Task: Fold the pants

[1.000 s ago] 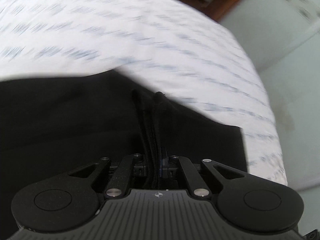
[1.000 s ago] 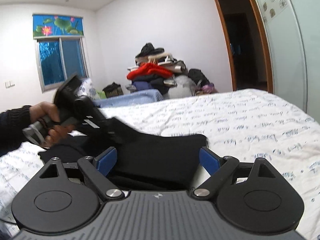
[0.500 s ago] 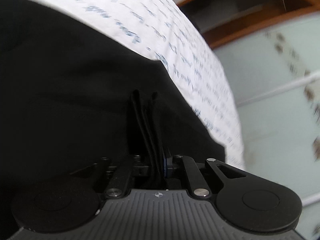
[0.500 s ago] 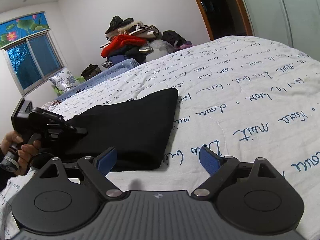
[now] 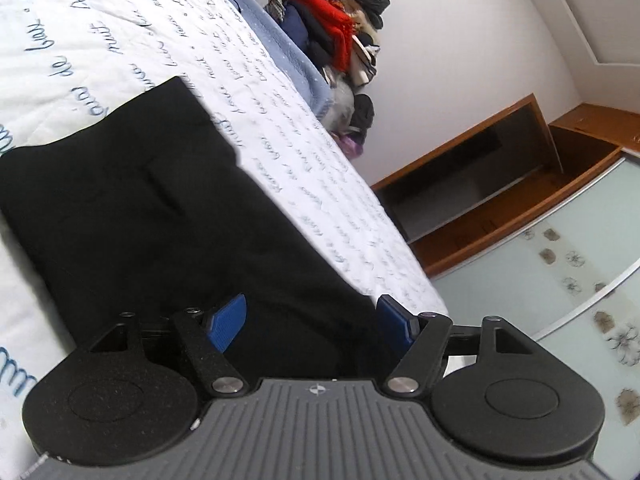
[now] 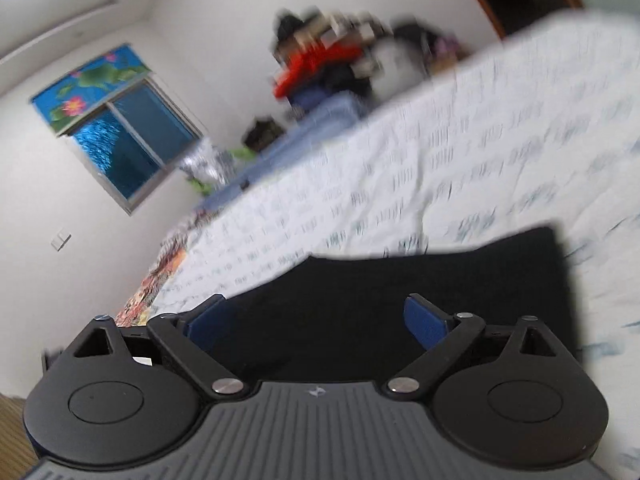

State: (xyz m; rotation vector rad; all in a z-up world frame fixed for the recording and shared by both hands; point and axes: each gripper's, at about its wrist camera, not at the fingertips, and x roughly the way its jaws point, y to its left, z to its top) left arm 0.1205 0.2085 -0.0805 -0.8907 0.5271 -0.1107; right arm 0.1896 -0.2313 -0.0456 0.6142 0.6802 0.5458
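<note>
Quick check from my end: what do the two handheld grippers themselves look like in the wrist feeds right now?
Both match. The left gripper and right gripper each have a grey ribbed body with a small emblem at its front edge, two round matte-black discs, black linkage arms with silver pivot screws, and blue ribbed fingertip pads. No cables, hands or sleeves show.

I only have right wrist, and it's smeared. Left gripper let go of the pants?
Observer: Yes. The left gripper has just been opening; its blue pads stand apart, pinching no fabric.
Operator: Pants flat?
Observer: The black pants lie folded on the bedspread, with one shallow crease on top.
Operator: Edges squared?
Observer: Left wrist shows a clean far corner; the near edge is hidden behind the gripper.
</note>
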